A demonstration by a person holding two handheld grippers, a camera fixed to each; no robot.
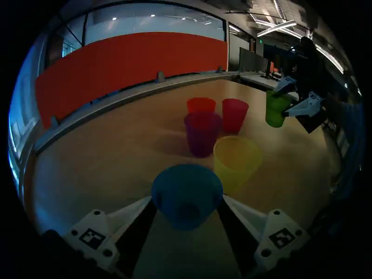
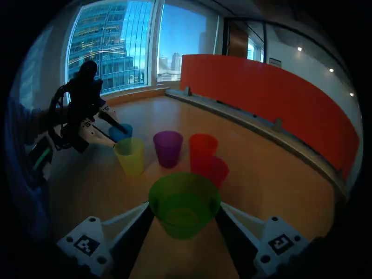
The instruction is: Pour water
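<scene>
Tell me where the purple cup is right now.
In the left gripper view the purple cup stands on the table mid-cluster, just in front of the orange cup, with the yellow cup nearer on its right.

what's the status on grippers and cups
Left gripper shut on blue plastic cup. Right gripper shut on green plastic cup. Yellow plastic cup just ahead of left.

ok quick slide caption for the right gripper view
Right gripper holds a green cup over a wooden table; yellow cup, purple cup, orange cup, red cup beyond.
</scene>
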